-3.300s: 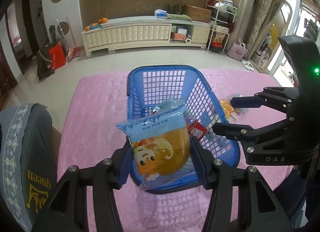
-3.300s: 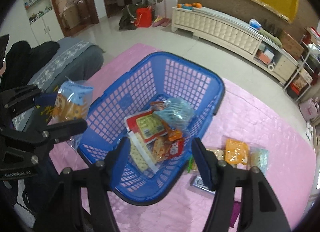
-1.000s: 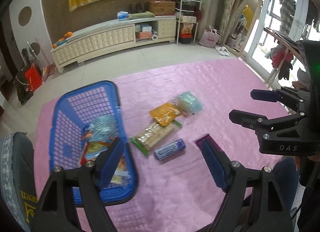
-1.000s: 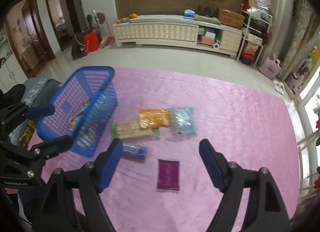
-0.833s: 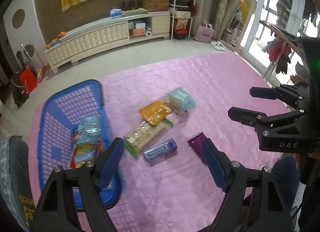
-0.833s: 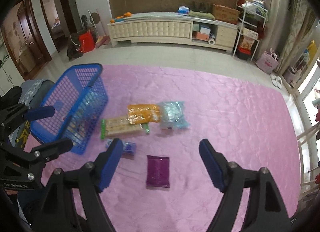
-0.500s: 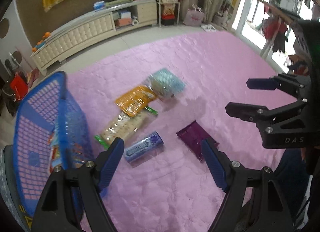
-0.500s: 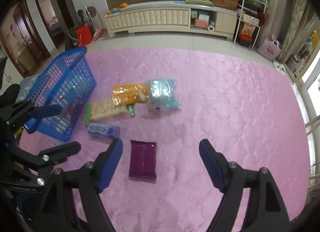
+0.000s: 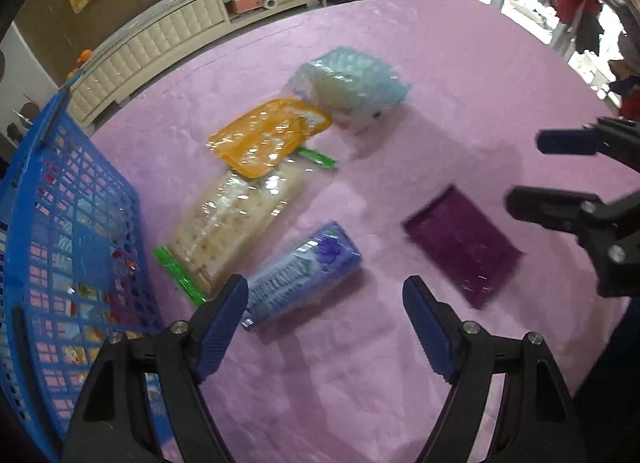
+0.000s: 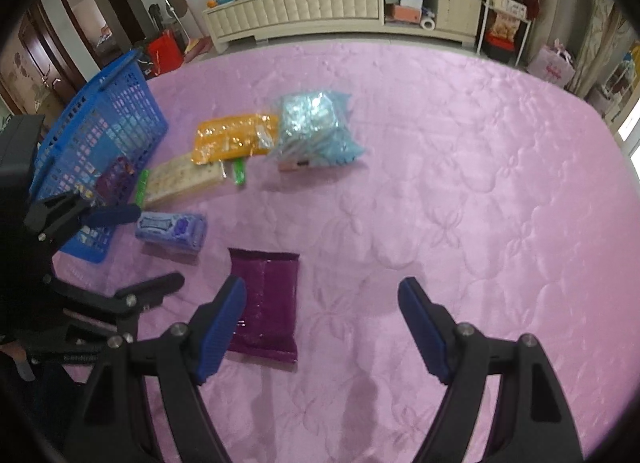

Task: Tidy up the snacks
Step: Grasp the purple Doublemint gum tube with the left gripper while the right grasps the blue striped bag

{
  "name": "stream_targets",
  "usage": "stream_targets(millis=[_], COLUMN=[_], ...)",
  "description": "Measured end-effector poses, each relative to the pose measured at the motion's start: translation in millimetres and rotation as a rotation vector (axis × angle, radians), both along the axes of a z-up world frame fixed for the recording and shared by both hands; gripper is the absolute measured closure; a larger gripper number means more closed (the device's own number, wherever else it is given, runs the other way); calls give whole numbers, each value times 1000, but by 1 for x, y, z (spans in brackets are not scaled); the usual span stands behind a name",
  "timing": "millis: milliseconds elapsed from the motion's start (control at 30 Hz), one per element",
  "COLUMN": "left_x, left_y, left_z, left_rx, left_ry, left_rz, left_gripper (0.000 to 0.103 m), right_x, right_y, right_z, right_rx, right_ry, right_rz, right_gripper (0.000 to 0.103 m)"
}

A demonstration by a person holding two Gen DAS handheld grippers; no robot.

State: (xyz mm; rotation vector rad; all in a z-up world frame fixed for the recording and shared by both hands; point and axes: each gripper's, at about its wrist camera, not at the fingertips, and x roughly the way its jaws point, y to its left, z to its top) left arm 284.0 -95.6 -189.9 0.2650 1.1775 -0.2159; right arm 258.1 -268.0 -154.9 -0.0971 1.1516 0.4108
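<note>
Both my jaws are spread wide and empty: left gripper over the blue packet, right gripper beside the purple pouch. I could clip the basket or crackers.

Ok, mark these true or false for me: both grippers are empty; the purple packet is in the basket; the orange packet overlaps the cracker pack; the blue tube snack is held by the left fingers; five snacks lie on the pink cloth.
1. Left gripper and right gripper are empty: true, both open.
2. Purple packet is in the blue basket: false, it lies on the pink cloth.
3. Orange packet overlaps the cracker pack: true.
4. Blue tube snack is held: false, it lies free on the cloth.
5. Five snacks on the cloth: true, counting the light blue bag.
</note>
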Motion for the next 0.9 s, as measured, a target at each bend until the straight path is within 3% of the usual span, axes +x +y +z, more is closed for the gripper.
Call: stream_targets(millis=[133,333,467,567,633,700,900], left_x=[15,23,11,5,0,-3,-13], left_y=[12,16,16,13,10,13,9], left_z=[-5,-13,-14,-14,-14,-12,-9], left_rx=[-26,-21,-78,-58,-62,-96,-88], left_ry=[17,40,61,55,63,75,77], left_rz=[48,27,8,3,2,24,11], left_gripper=[25,25,25,36,57,66,70], right_x=[2,1,2,3,2,2,12], right_y=[-3,-7,-11,-8,-4,-1,5], right_z=[-6,-9,-9,-8,-7,-6,-5], right_rx=[15,23,19,19,29,27,12], right_ry=[9,18,27,31,39,38,40], right_rz=[-9,-18,-28,-26,-15,-6,-10], right_gripper=[21,21,21,21,21,21,21])
